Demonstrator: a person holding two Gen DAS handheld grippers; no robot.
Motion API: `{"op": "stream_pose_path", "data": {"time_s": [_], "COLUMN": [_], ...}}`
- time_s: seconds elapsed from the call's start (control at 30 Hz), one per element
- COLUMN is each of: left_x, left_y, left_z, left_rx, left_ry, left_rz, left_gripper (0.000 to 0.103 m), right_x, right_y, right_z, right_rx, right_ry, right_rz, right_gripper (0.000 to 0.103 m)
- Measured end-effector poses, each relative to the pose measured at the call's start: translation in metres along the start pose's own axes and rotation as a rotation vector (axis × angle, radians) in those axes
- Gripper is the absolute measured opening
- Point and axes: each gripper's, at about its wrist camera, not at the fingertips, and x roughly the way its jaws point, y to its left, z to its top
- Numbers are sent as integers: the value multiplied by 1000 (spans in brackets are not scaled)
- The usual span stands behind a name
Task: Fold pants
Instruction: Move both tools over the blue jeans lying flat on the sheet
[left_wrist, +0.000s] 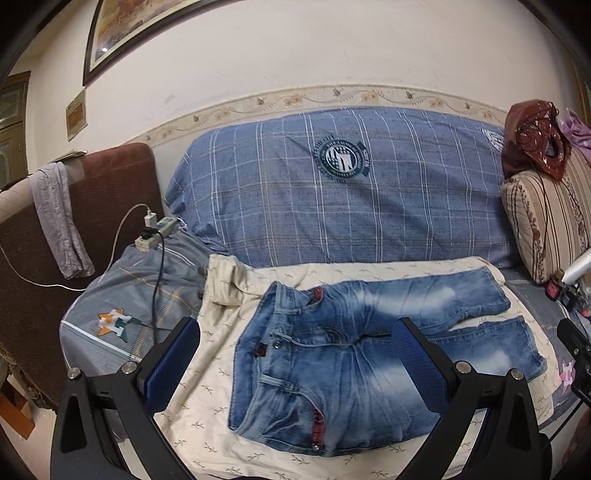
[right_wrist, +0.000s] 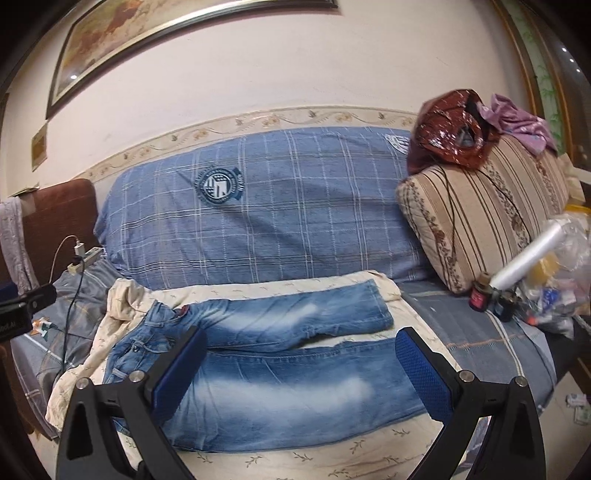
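The faded blue denim pants (left_wrist: 347, 354) lie flat and unfolded on a cream cloth with a small leaf print (left_wrist: 207, 391), spread over the seat of a couch. In the left wrist view the left gripper (left_wrist: 295, 365) hangs above the waistband end with its blue-padded fingers (left_wrist: 173, 365) wide apart and nothing between them; the waistband and fly button sit just ahead, between the two fingers, and both legs run off to the gripper's right. In the right wrist view the right gripper (right_wrist: 295, 373) is likewise spread open and empty over the near leg of the pants (right_wrist: 280, 380), the waistband lying off to its left and the leg hems ahead and to its right. The far leg angles slightly away from the near one, leaving a narrow gap of cream cloth at the hems.

Beyond the pants a blue checked cushion cover with a round crest (left_wrist: 332, 184) backs the couch. To the left gripper's far left, a white power strip with plugged cables (left_wrist: 155, 232) rests on grey-blue fabric. Right of the right gripper stands a beige striped floral cushion (right_wrist: 480, 229).
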Motion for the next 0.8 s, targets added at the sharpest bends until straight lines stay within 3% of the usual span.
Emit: {"op": "stream_pose_path", "data": {"time_s": [0.8], "left_x": [15], "left_y": [-8], "left_z": [-3], "left_rx": [8], "left_ry": [29], "left_rz": [-26], "left_gripper": [103], "right_x": [11], "right_y": [-5], "right_z": [1], "right_rx": [-10], "right_ry": [32], "right_rz": [-26], "right_gripper": [103]}}
